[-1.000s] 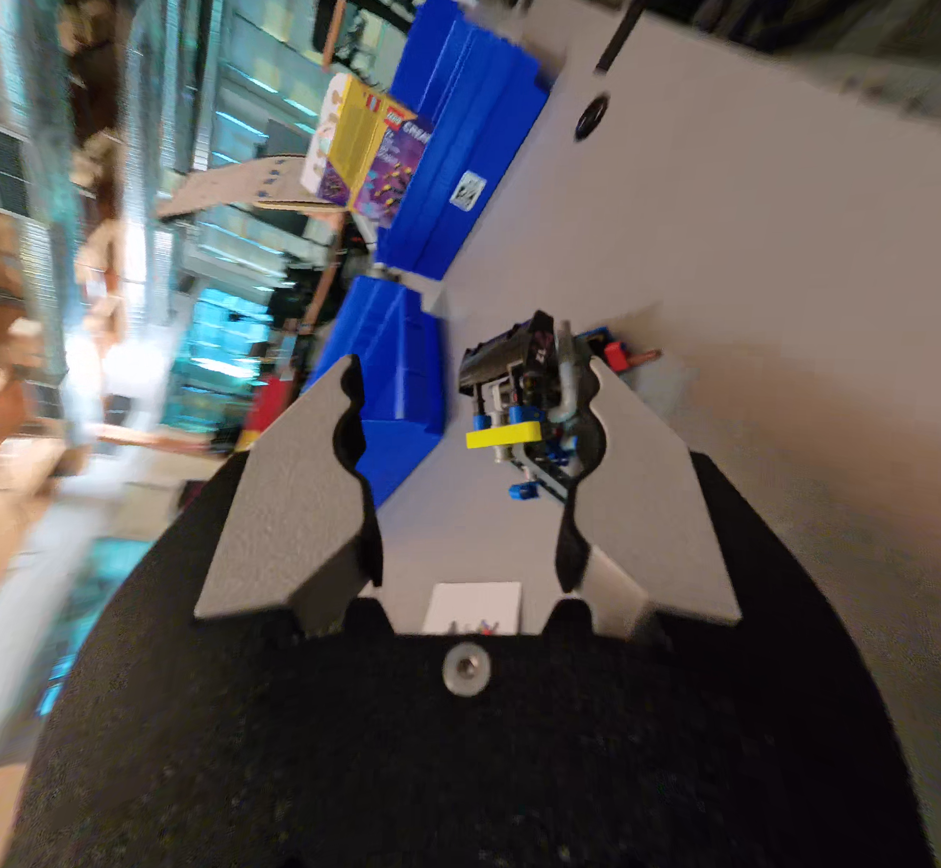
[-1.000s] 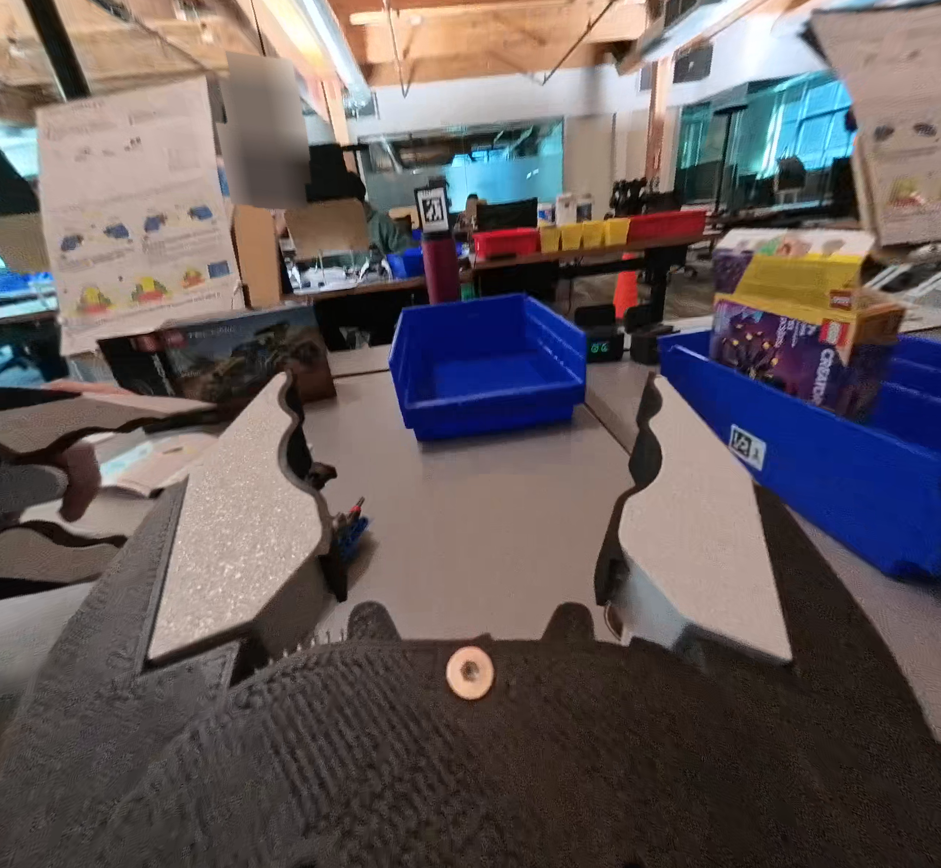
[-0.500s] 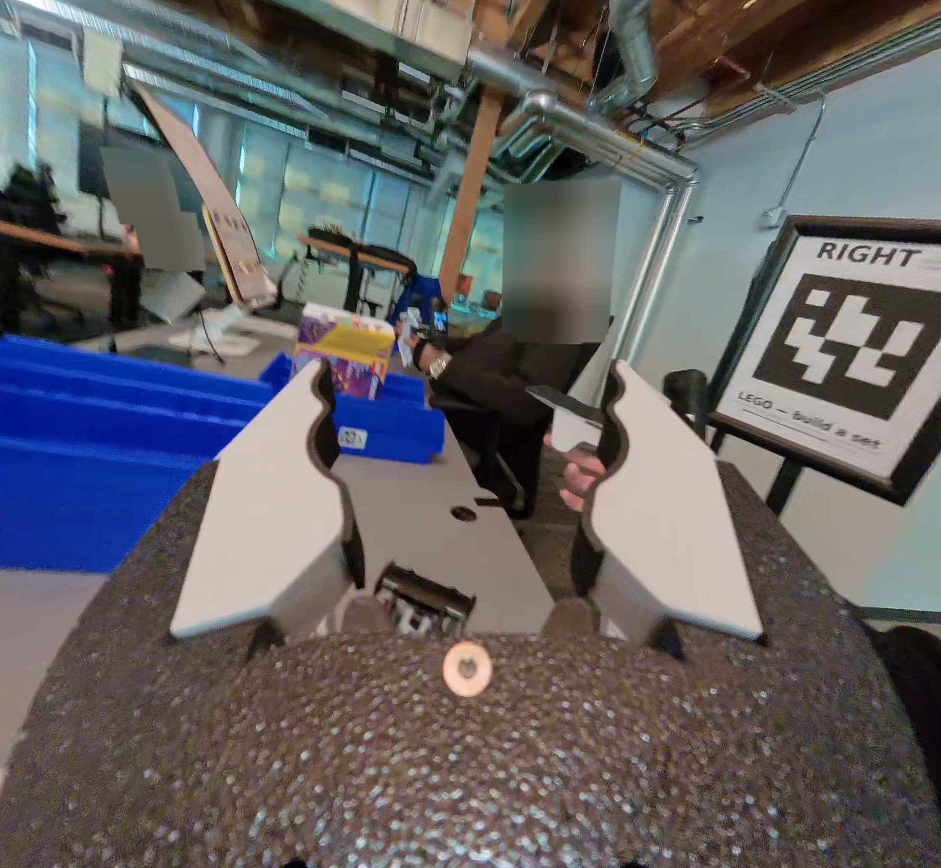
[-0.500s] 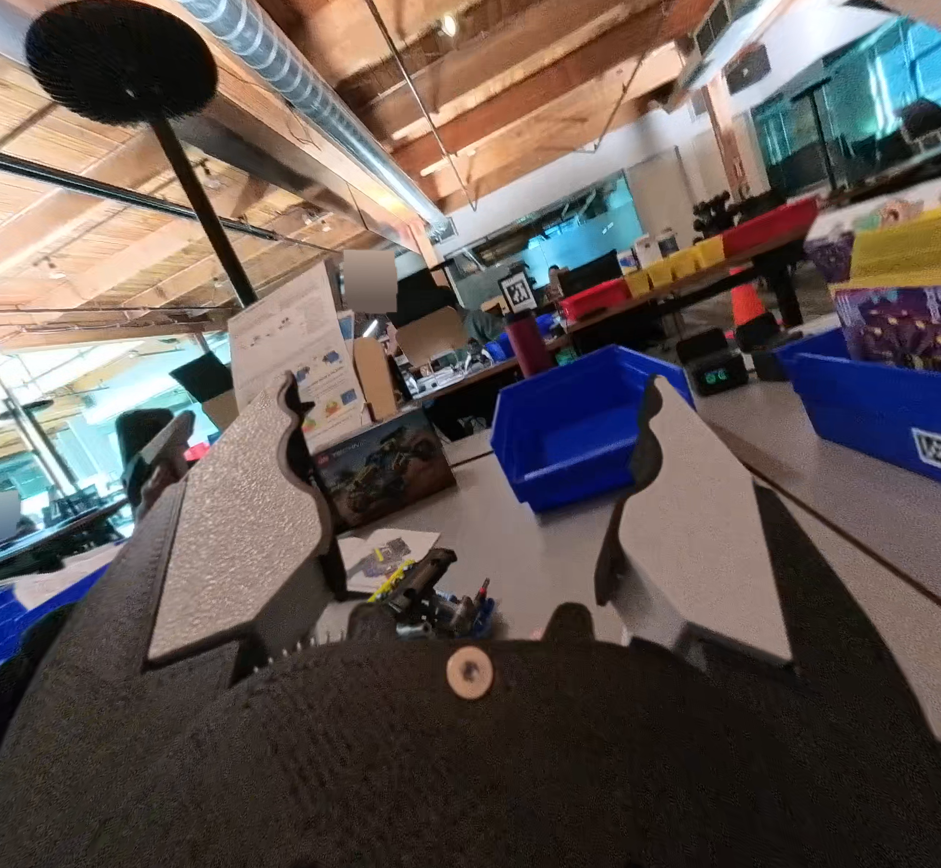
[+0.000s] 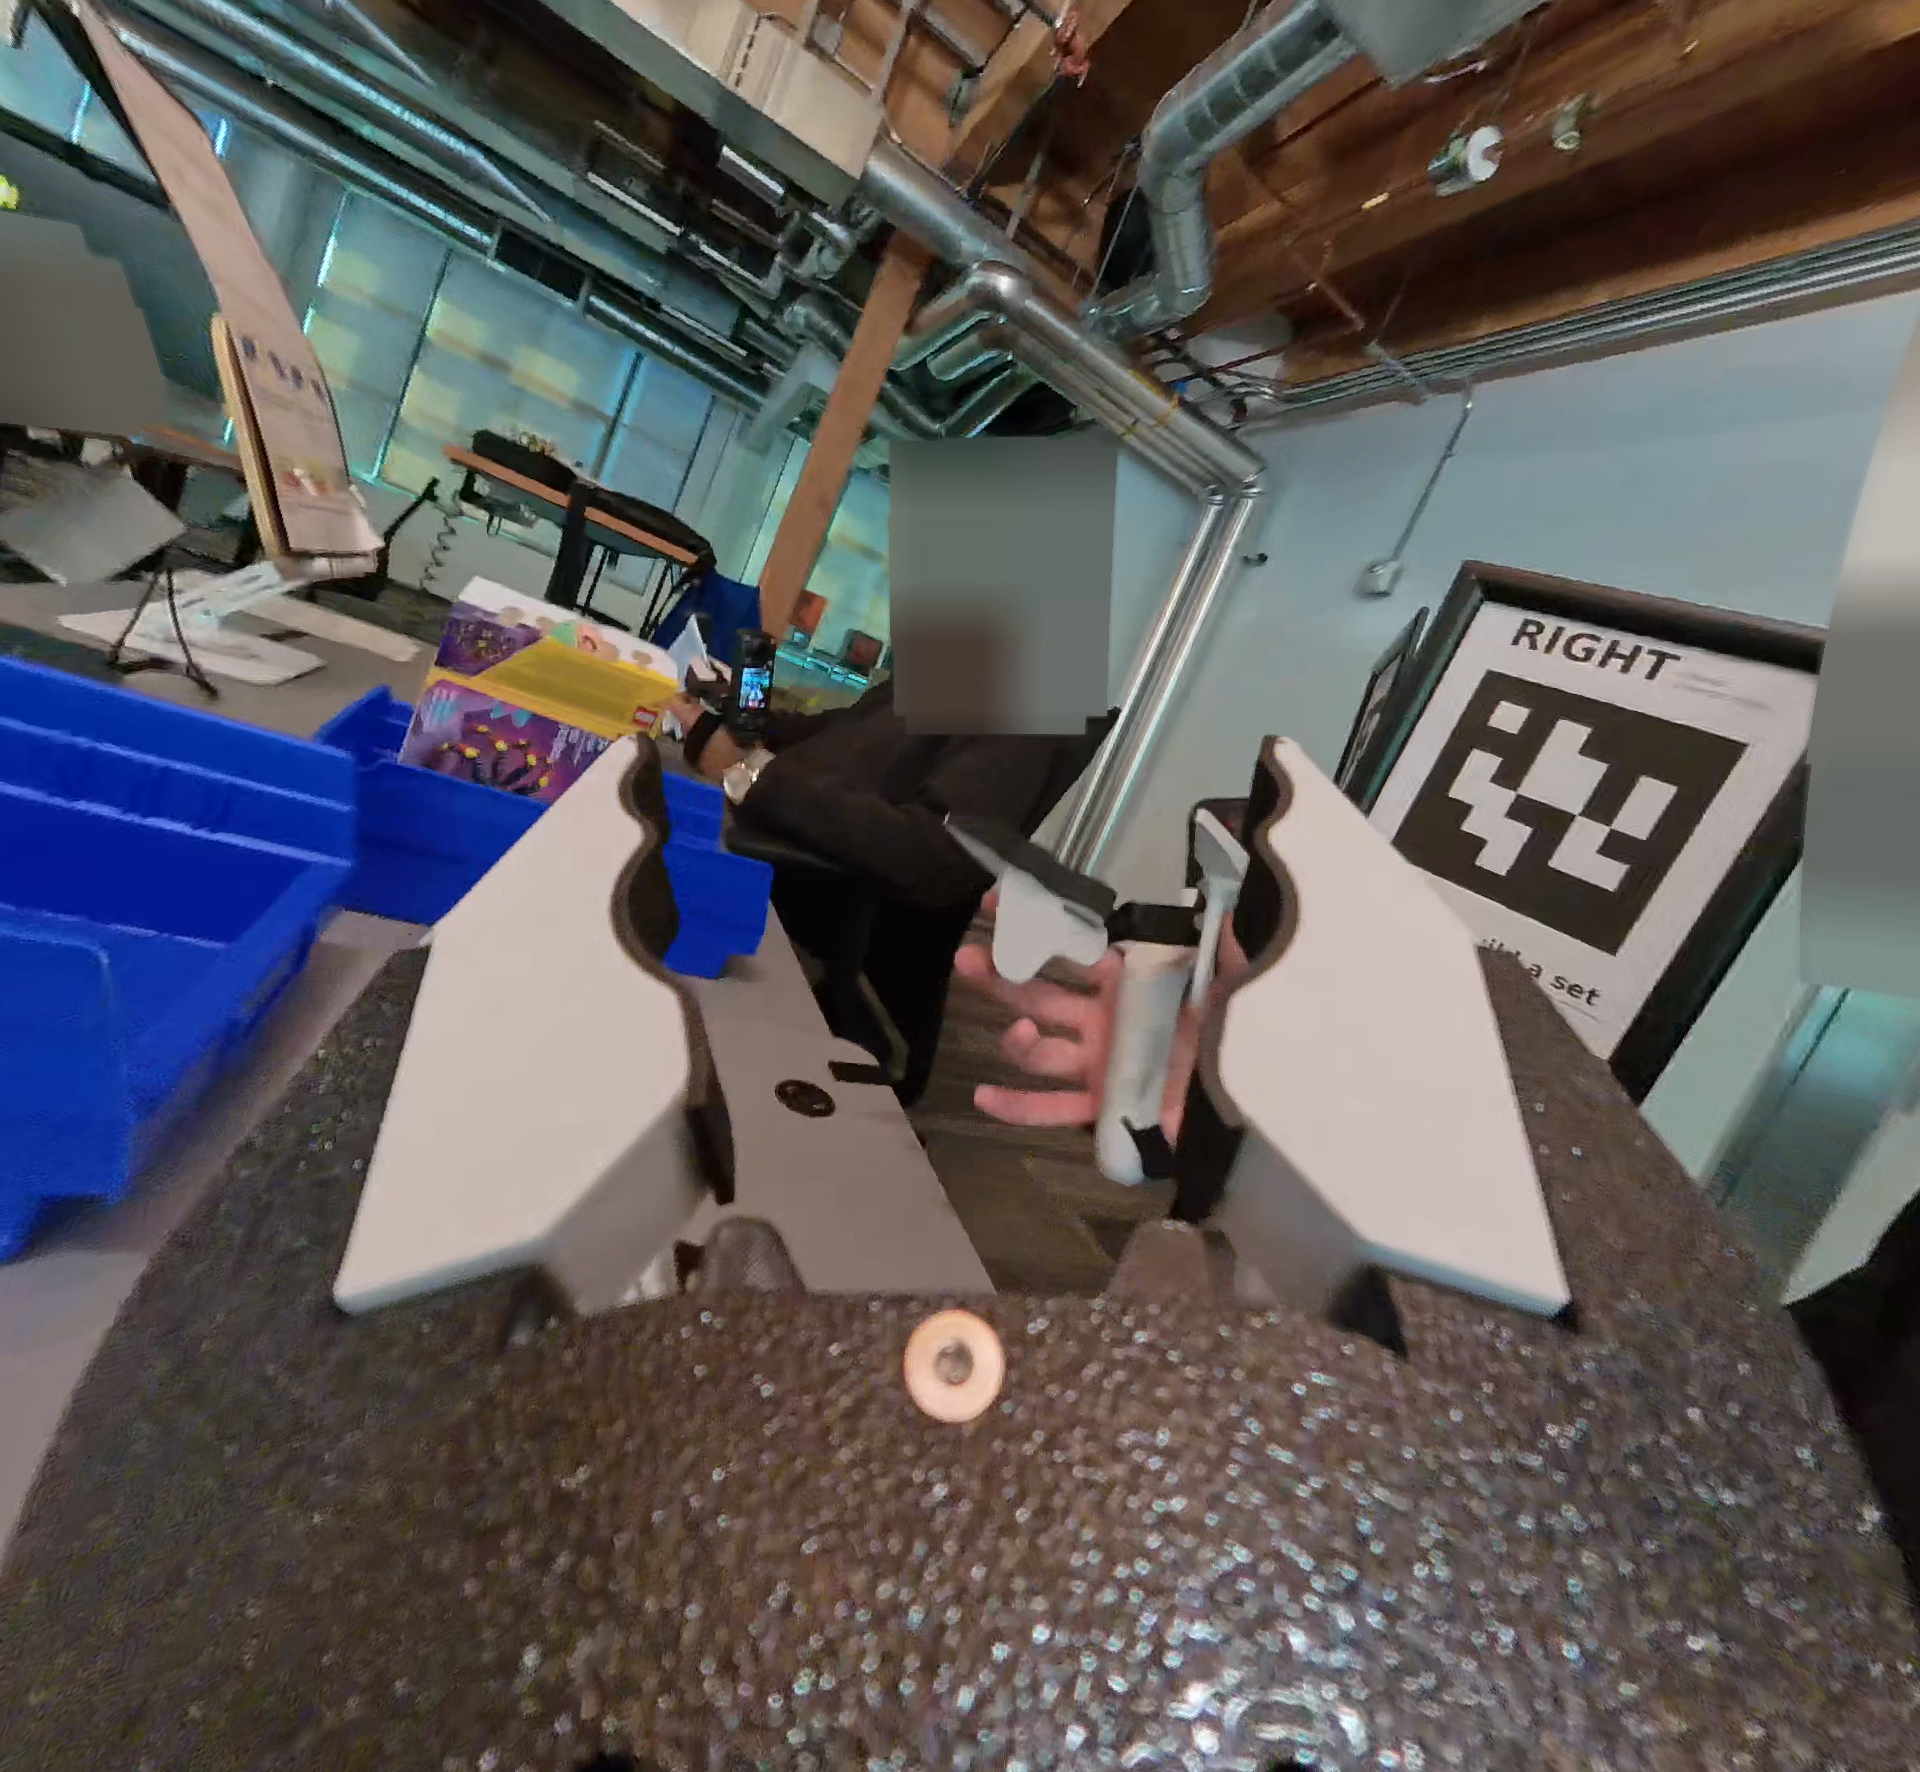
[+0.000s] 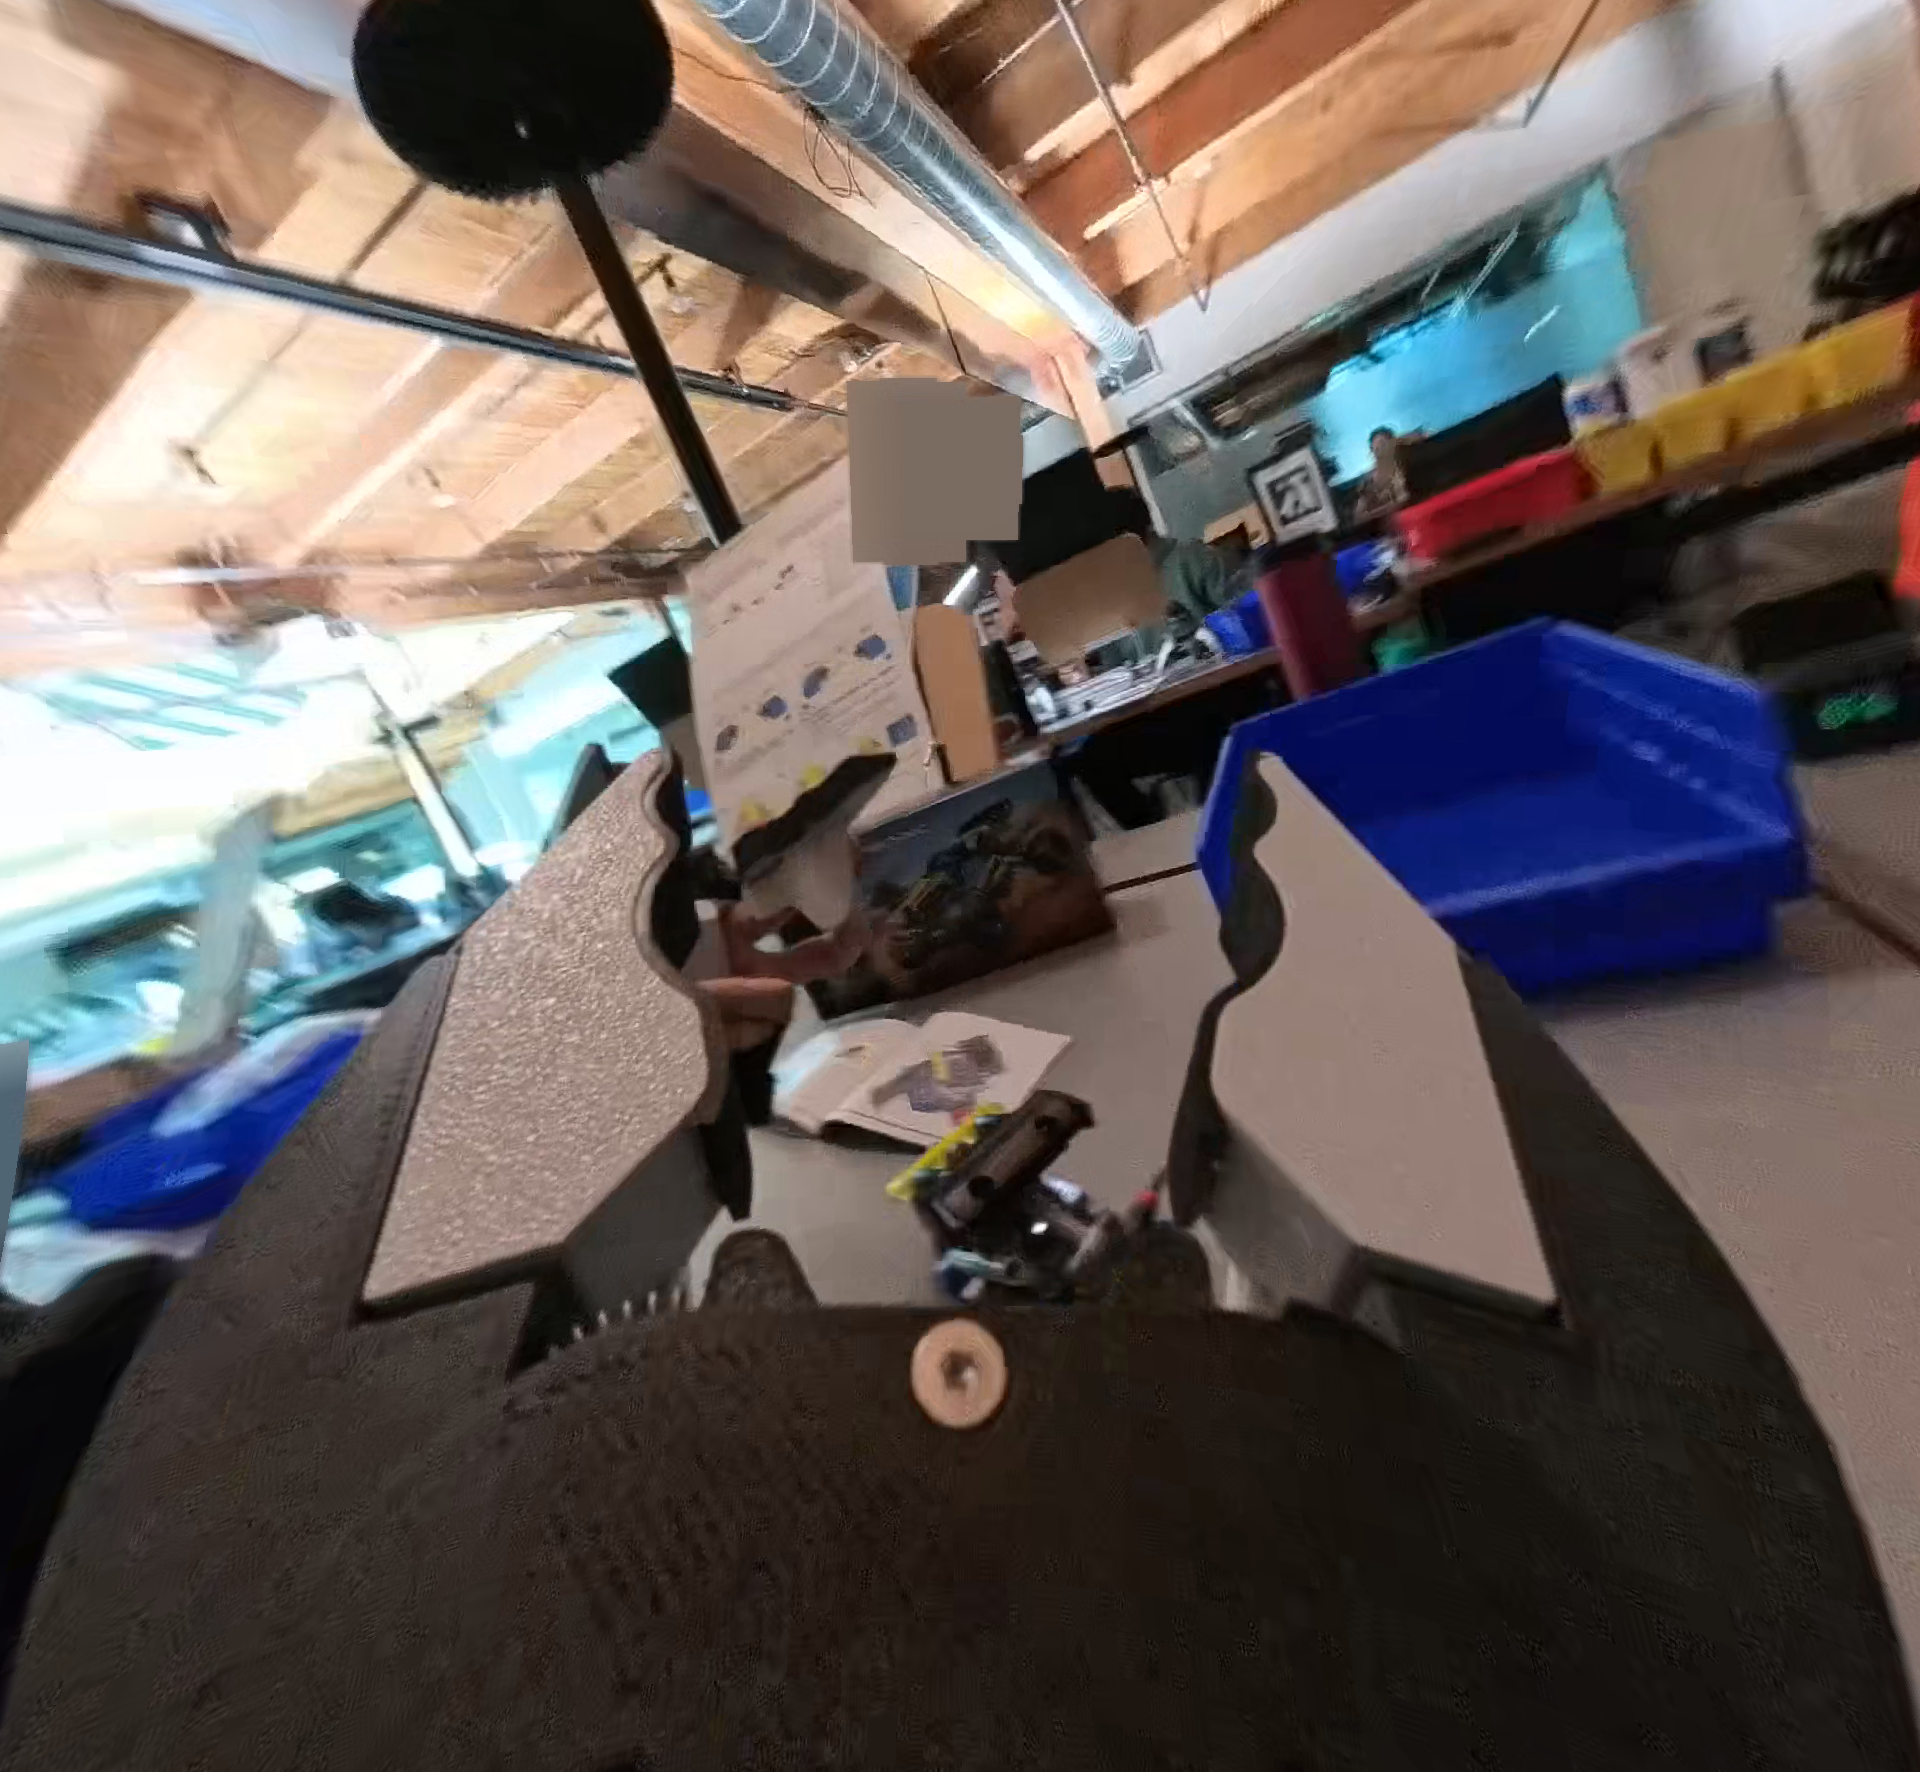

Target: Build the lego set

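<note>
Grey desk (image 6: 1299, 974) under timber ceiling beams and silver ducting; both wrist cameras are tipped upward, so little of the work surface shows.

Nearest me, the left gripper (image 5: 951, 849) stands wide, nothing between its grey fingers (image 5: 540, 1016); past its tips I see only the desk's far edge and the room. I judge it lifted clear of the desk, which would explain the ceiling-heavy view. Just beyond its right-hand finger, a hand (image 5: 1049, 1047) wraps the white handle of the other gripper (image 5: 1143, 953), off the desk's edge over the floor.

Right gripper (image 6: 961, 849) also stands wide and bare. Low between its fingers, close to the camera, lies a small black brick-built assembly with yellow and blue parts (image 6: 1013, 1192), resting on the desk, touched by neither pad. Since no task is stated, I log it only as the thing nearest this gripper.

Behind it, an open instruction booklet (image 6: 925, 1078) lies flat, presumably for reading while building. Further back a dark printed box showing a vehicle (image 6: 987, 901) stands upright, and a blue plastic bin (image 6: 1507, 808) sits toward the desk's right side, open side up.

From the left view, more blue bins (image 5: 156, 891) line the desk's left edge, one propping a purple-and-yellow carton (image 5: 530, 704). Far right, a framed black-and-white marker board (image 5: 1579, 787) leans by the wall.
</note>
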